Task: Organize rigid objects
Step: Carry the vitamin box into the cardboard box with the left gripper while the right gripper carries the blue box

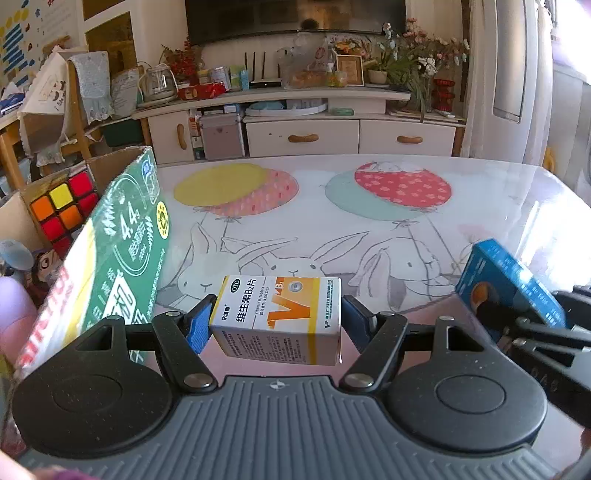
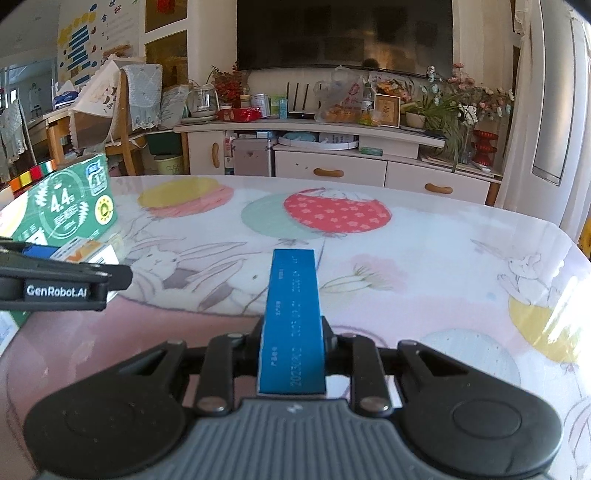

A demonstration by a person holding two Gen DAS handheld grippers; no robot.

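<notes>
1. My left gripper is clamped on the vitamin box — a white and orange carton, held by its two ends between the blue pads and lifted clear of the table.
2. My right gripper is closed tight on the blue box, a slim carton gripped on its narrow sides. It sticks out forward past the fingertips, also off the table.
3. In the left view I see the blue box again at the right edge, tilted, with the right gripper's black arms below it. The two held boxes are well apart.
4. Just left of the vitamin box stands a big green carton, leaning, its face printed with "4.4". It is the nearest thing on that side — very near my left finger.
5. Behind the green carton I see an open cardboard box with a colour cube inside it.
6. In the right view the left gripper comes in from the left edge, with the green carton behind it.
7. The table wears a cloth printed with balloons and rabbits. Ahead of both grippers its surface lies open.
8. Past the table stands a white cabinet crowded with jars, flowers and packets, under a dark screen.
</notes>
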